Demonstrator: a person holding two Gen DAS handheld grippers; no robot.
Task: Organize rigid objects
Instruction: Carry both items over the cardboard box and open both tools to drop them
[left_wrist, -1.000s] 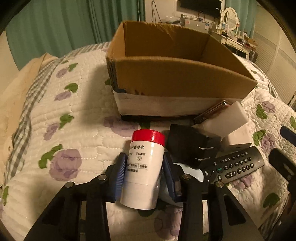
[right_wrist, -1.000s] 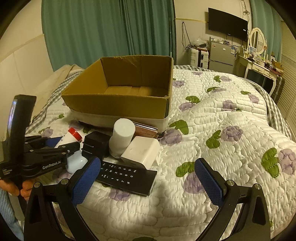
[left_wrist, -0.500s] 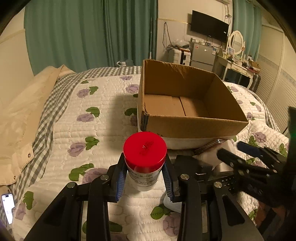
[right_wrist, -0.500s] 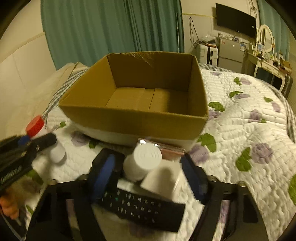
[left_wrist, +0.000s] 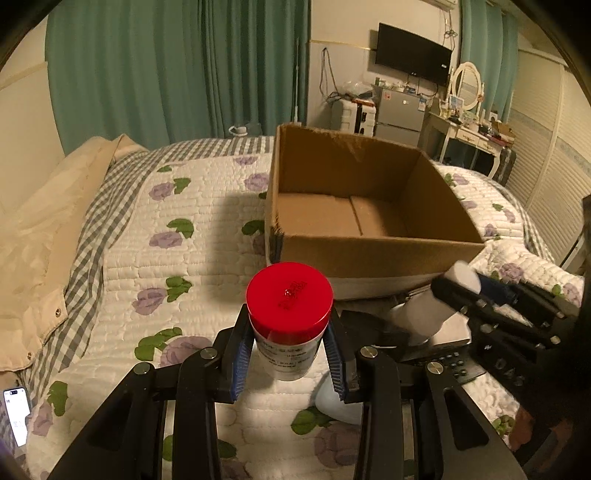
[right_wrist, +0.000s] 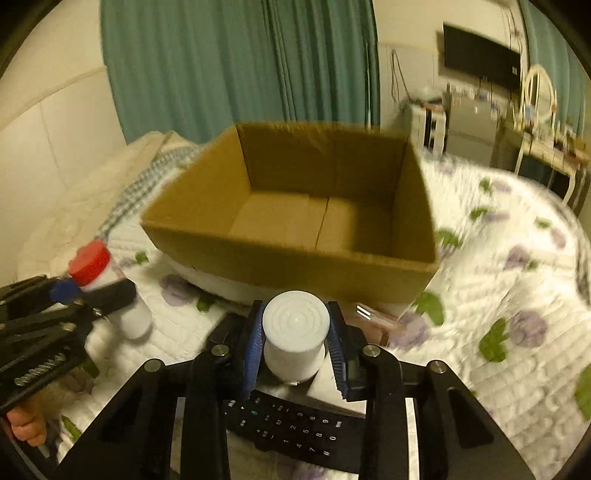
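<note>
Left wrist view shows the left gripper (left_wrist: 290, 350) pinching a white bottle with a red cap (left_wrist: 289, 317): its blue-padded fingers (left_wrist: 239, 360) press on the bottle's two sides just under the cap, and the bottle stands upright between them, off the quilted bedspread (left_wrist: 177, 258). Straight ahead and close by sits an open cardboard box (left_wrist: 369, 254), whose near wall rises just beyond the cap; the box floor looks bare from this angle. To the right, the right gripper (left_wrist: 476, 286) comes in from the side, clamped on a white cylinder (left_wrist: 424, 317) that tilts toward the box. Below that cylinder lie a dark remote control (left_wrist: 448, 363) and a black block (left_wrist: 360, 325), both on the bedspread. A phone (left_wrist: 16, 415) lies at the lower left edge.

Right wrist view has the right gripper (right_wrist: 295, 350) closed on the white cylinder (right_wrist: 295, 328), its ribbed round top facing the camera, with a blue pad against each side. The cardboard box (right_wrist: 295, 266) is directly in front, its near rim just past the cylinder. Under the fingers lies the remote control (right_wrist: 295, 430), keys upward. At left, the left gripper (right_wrist: 74, 291) holds the red-capped bottle (right_wrist: 99, 273) upright, beside the box's left corner and apart from it. This view is somewhat blurred.
</note>
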